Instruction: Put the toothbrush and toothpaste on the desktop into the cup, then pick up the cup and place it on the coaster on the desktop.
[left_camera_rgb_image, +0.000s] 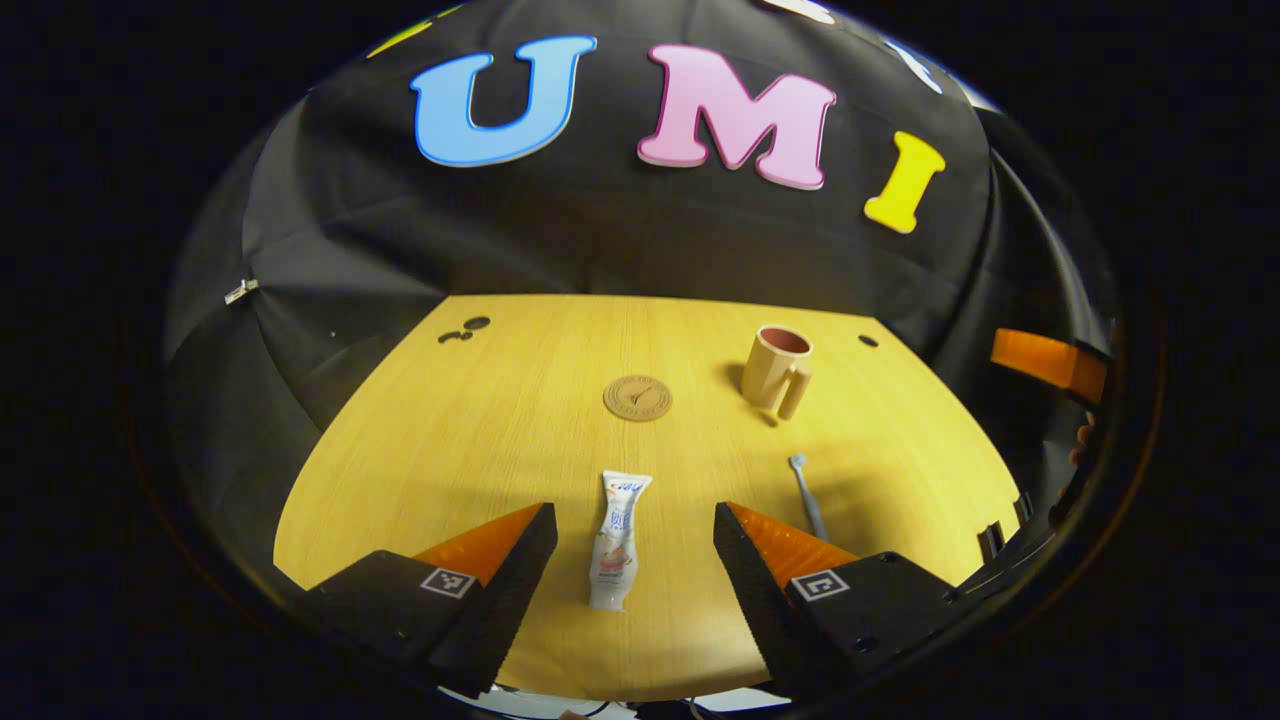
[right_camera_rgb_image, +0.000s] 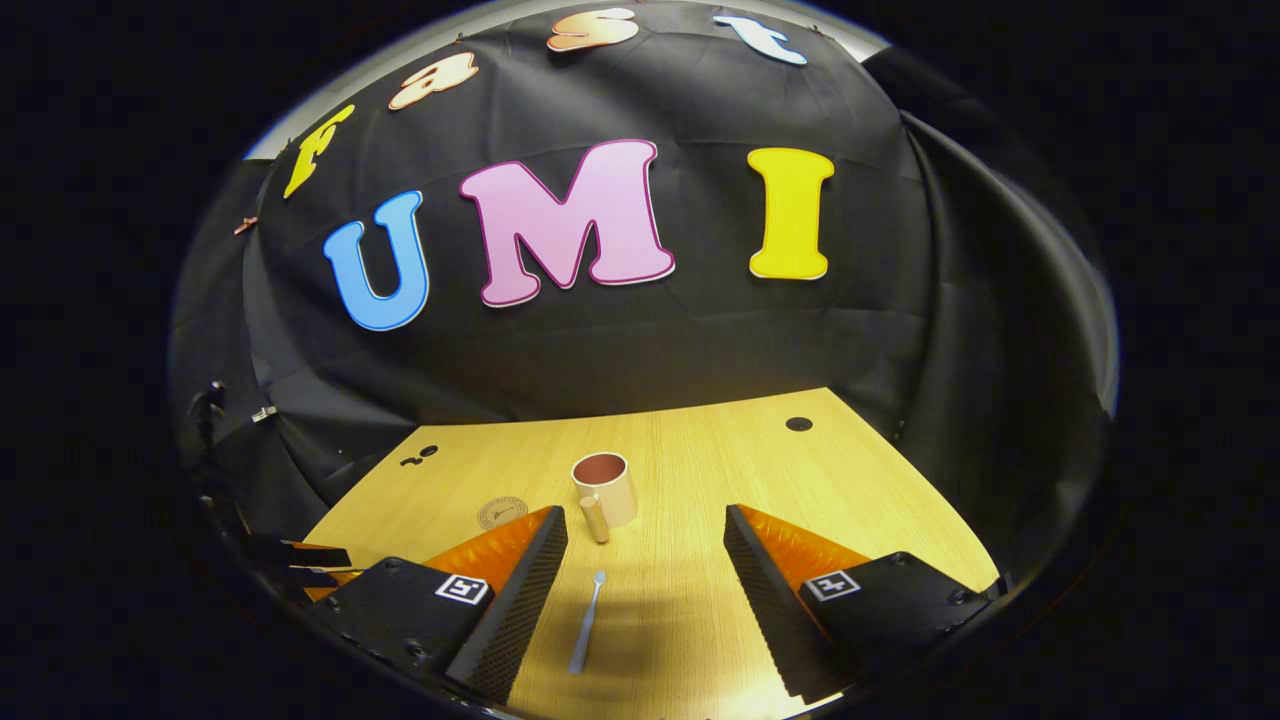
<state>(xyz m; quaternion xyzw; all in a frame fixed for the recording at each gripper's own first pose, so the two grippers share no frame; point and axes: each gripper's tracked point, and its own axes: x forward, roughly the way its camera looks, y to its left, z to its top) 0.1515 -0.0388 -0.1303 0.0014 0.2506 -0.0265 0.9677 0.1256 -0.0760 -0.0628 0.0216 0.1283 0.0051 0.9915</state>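
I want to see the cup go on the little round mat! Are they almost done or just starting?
Just starting. Nothing looks done yet: the toothpaste and toothbrush both lie flat on the desk, the cup holds neither, and the coaster is bare. The left gripper frames the toothpaste and the right gripper frames the toothbrush, jaws open, gripping nothing. Every step is left.

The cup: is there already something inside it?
The cup stands upright and its reddish inner wall shows with nothing sticking out; the bottom is hidden by the rim. The toothbrush and toothpaste lie on the desktop.
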